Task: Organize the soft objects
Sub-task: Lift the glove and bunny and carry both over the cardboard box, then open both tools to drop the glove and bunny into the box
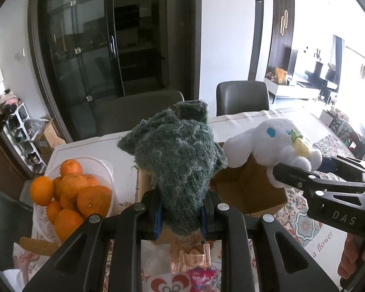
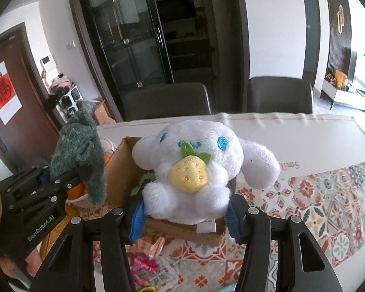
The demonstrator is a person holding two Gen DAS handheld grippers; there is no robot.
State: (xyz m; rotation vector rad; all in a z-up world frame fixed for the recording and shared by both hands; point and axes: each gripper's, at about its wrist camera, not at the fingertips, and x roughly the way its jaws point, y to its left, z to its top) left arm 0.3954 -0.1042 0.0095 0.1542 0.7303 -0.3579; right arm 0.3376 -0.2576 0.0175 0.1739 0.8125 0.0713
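My left gripper (image 1: 181, 219) is shut on a dark green fuzzy cloth (image 1: 180, 160) and holds it up above an open cardboard box (image 1: 250, 189). My right gripper (image 2: 185, 215) is shut on a white plush dog (image 2: 194, 165) with blue eyes and a yellow strawberry, held above the same box (image 2: 120, 170). In the left wrist view the plush (image 1: 267, 143) and the right gripper (image 1: 301, 168) are at the right. In the right wrist view the cloth (image 2: 79, 150) and the left gripper (image 2: 68, 175) are at the left. Something green lies inside the box, mostly hidden.
A white basket of oranges (image 1: 70, 194) stands left of the box. Snack packets (image 2: 143, 262) lie on the patterned tablecloth (image 2: 328, 206) in front. Two dark chairs (image 2: 279, 95) stand at the table's far side.
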